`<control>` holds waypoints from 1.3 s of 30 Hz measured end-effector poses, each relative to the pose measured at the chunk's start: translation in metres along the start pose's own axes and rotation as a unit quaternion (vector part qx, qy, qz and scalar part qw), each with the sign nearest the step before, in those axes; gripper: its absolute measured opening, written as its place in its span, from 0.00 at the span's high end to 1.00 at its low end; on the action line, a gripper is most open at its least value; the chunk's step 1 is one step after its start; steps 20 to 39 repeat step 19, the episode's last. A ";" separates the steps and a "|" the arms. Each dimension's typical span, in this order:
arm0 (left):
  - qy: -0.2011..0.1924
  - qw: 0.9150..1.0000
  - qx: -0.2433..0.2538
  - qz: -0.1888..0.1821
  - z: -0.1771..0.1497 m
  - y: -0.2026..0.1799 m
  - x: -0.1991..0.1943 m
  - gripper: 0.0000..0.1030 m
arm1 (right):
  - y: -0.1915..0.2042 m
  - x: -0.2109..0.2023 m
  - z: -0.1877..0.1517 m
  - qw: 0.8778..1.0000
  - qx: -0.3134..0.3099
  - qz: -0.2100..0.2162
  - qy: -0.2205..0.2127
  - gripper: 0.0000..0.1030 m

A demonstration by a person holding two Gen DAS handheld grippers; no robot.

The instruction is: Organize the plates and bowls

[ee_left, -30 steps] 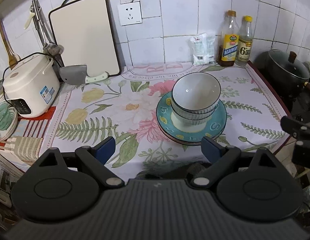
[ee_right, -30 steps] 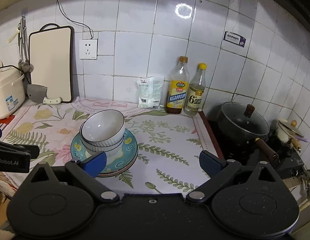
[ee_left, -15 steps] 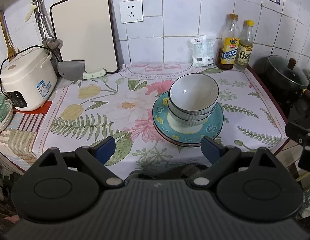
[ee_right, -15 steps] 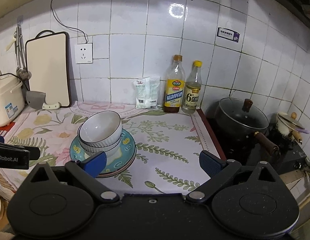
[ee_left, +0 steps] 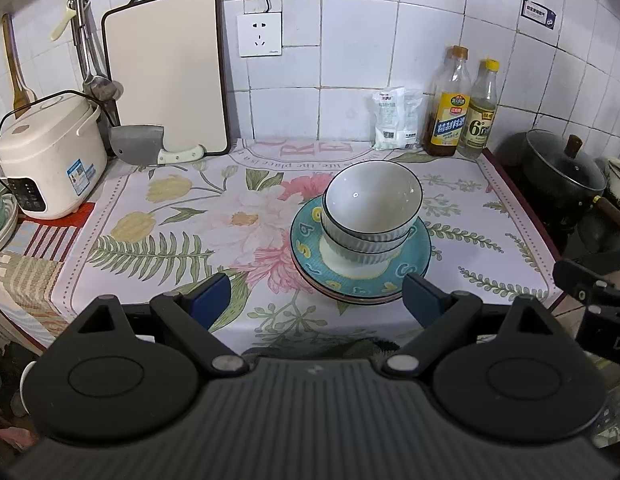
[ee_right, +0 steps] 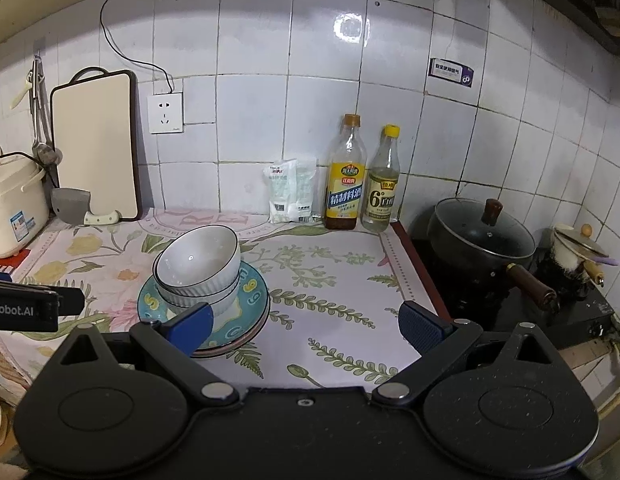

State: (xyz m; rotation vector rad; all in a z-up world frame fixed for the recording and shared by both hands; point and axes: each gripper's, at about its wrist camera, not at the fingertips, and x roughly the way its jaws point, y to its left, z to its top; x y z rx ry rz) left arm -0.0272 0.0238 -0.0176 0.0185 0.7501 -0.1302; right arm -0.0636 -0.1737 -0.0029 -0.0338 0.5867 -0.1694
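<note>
Bowls nested, two visible, upper one tilted toward the right; they sit on stacked plates, teal on top with a pinkish rim showing beneath, on the floral cloth of the counter, right of its centre. Left gripper: jaws wide apart, nothing held, clear of the counter's front edge with the stack ahead and slightly right. Right gripper: likewise spread wide and empty; stack lies to its left, its left finger overlapping the plate rim in view, contact not judged. Judgement: dishes look gathered into one stack; step in hand is either an approach or the close of stacking, cannot tell which. If approaching, next move calls for closing on the top bowl's rim and squaring it up. Left view alone shows the rice cooker's control panel; right view alone shows the small lidded pot beyond the black pan.
</note>
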 end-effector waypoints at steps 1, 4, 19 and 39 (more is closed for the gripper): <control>-0.001 1.000 0.000 0.003 0.000 0.000 0.000 0.10 | 0.000 0.000 0.000 1.000 -0.001 0.000 0.000 0.02; -0.003 1.000 -0.003 0.006 0.000 0.001 0.000 0.10 | 0.000 0.001 0.000 1.000 -0.001 0.001 0.001 0.02; 0.011 1.000 -0.020 0.008 -0.002 0.010 0.006 0.07 | -0.002 0.001 0.000 1.000 -0.002 -0.002 0.003 0.02; 0.011 1.000 -0.020 0.008 -0.002 0.010 0.006 0.07 | -0.002 0.001 0.000 1.000 -0.002 -0.002 0.003 0.02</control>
